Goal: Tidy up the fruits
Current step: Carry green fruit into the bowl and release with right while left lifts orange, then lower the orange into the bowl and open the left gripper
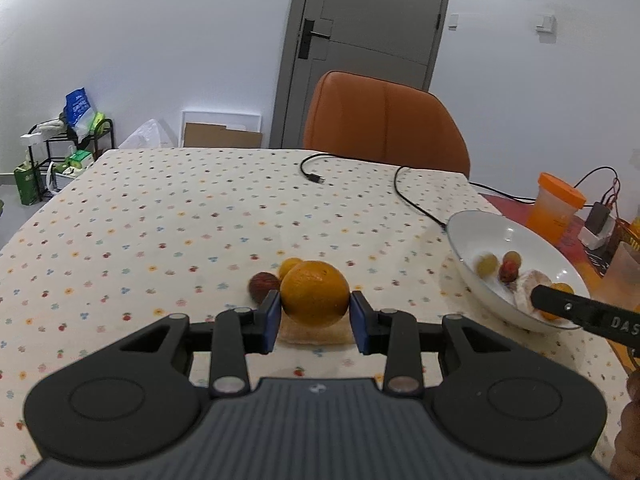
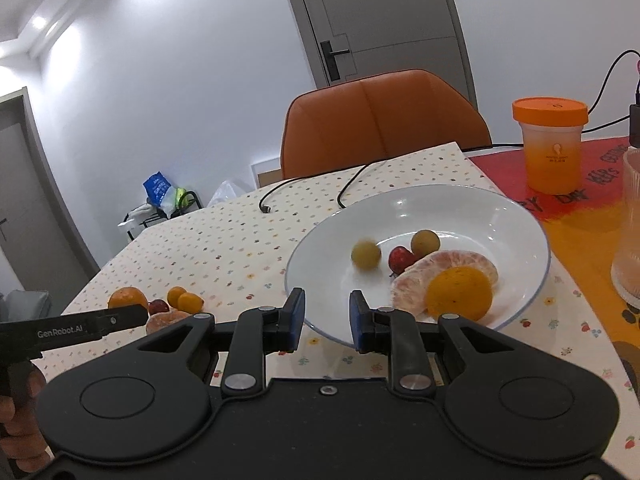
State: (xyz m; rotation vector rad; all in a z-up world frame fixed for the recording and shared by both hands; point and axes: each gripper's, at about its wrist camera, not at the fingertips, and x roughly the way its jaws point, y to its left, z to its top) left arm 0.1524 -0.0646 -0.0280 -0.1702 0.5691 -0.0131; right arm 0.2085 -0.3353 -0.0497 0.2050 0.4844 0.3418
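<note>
My left gripper (image 1: 315, 309) is shut on a large orange (image 1: 314, 292), its blue pads pressed to both sides. Under the orange lies a peeled citrus piece (image 1: 312, 335), and behind it a dark red fruit (image 1: 261, 286) and a small orange fruit (image 1: 289, 266). In the right wrist view my right gripper (image 2: 326, 316) is open and holds nothing, just over the near rim of the white plate (image 2: 520, 220). In the plate are a blurred yellow-green fruit (image 2: 366, 255), a second one (image 2: 425, 241), a red fruit (image 2: 400, 259), a peeled citrus piece (image 2: 448, 266) and an orange (image 2: 459, 293).
A black cable (image 1: 416, 200) crosses the floral tablecloth (image 1: 160, 216) behind the plate. An orange chair (image 1: 384, 120) stands at the far edge. To the right, on a red and orange cloth (image 2: 580, 208), are an orange-lidded cup (image 2: 551, 148) and a ribbed glass (image 2: 632, 232).
</note>
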